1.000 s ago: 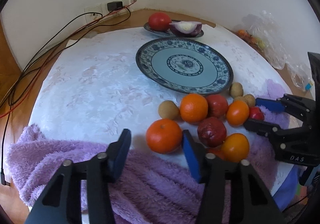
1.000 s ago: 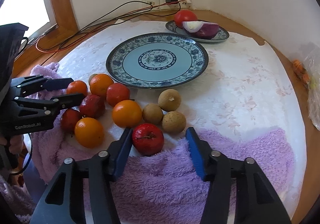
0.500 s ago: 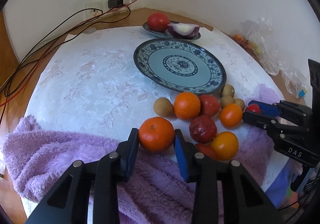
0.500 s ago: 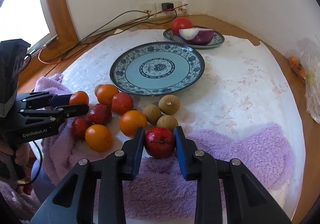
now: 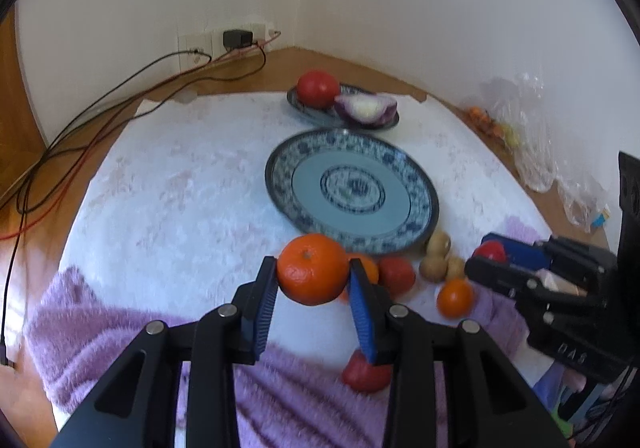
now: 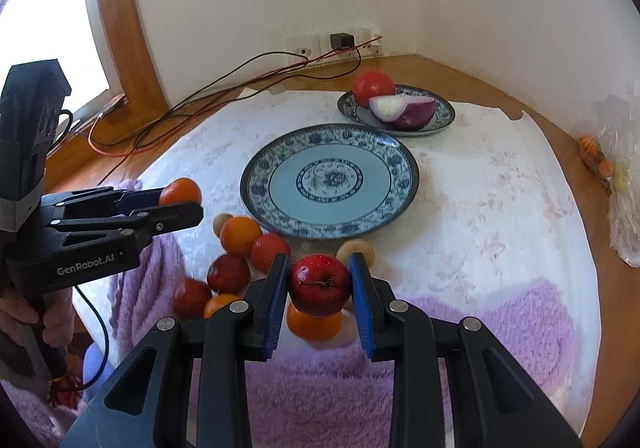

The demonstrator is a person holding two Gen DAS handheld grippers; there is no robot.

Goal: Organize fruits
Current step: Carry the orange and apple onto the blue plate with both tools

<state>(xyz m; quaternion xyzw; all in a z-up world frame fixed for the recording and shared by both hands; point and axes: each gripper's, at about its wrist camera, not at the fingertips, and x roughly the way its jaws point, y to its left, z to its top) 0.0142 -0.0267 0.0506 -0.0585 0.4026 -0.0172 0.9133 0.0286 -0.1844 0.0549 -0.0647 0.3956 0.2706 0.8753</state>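
At lower centre of each wrist view, the left gripper (image 5: 313, 280) pinches one dimpled orange mandarin (image 5: 312, 269) and the right gripper (image 6: 319, 284) one glossy red apple (image 6: 319, 285), both above the loose fruit pile (image 6: 236, 264), partly hidden, below two patterned plates (image 6: 256, 184).

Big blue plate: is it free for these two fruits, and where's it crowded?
Yes, the big blue plate is bare. The cloth between it and the plastic bags is also free. Crowded: the fruit pile at the plate's near edge.
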